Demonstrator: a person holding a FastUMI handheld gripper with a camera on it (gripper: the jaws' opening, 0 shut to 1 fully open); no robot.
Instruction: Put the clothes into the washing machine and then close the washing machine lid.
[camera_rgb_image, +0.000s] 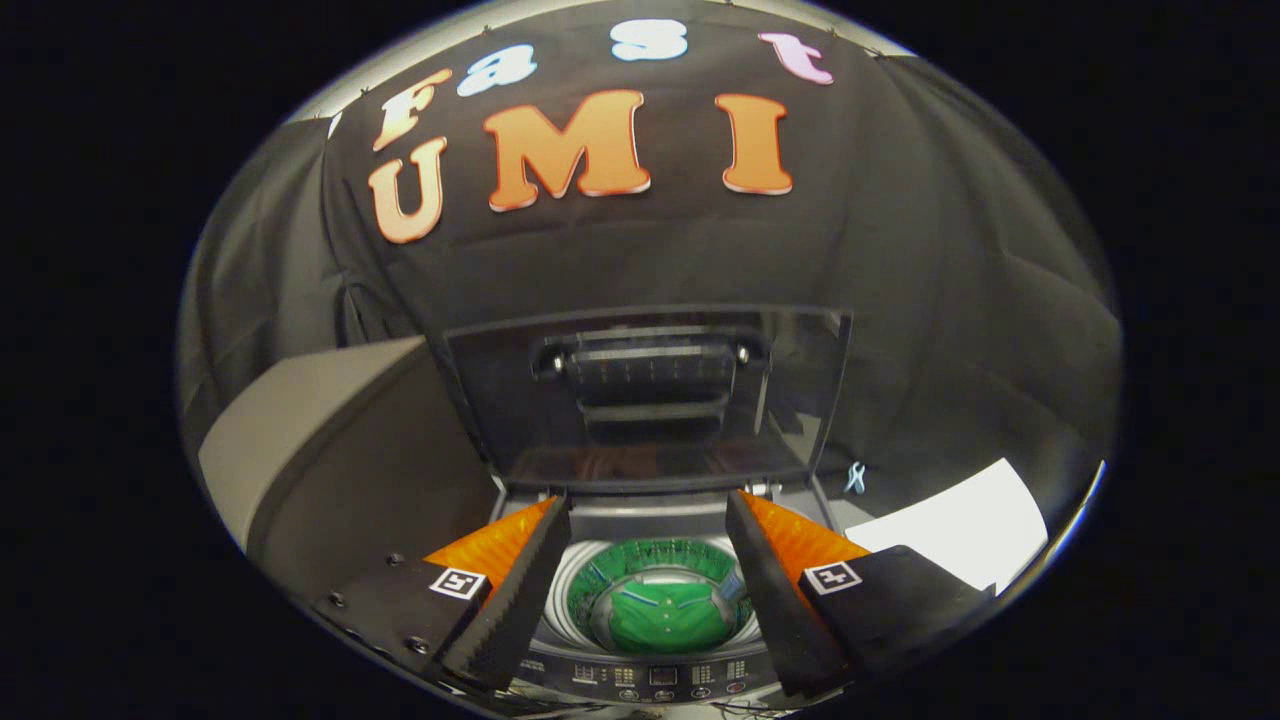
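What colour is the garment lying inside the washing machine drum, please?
Green; the garment shows best in the gripper view, between the open fingers.

Booth dim overall; black cloth wall (900, 300) soaks up most light. Strong fisheye bowing: the upright washing machine lid (645, 400) has curved edges, and cloth folds smear toward the rim. Lid is glossy, with faint reflections across its dark panel. Just below the lid, the drum (590, 580) and the green garment (665, 615) are the best lit and sharp. White sheet (960, 530), right of the lid, is blown out, no texture. Gripper (648, 520) fingers spread apart, nearest ends slightly soft, inner faces in shadow
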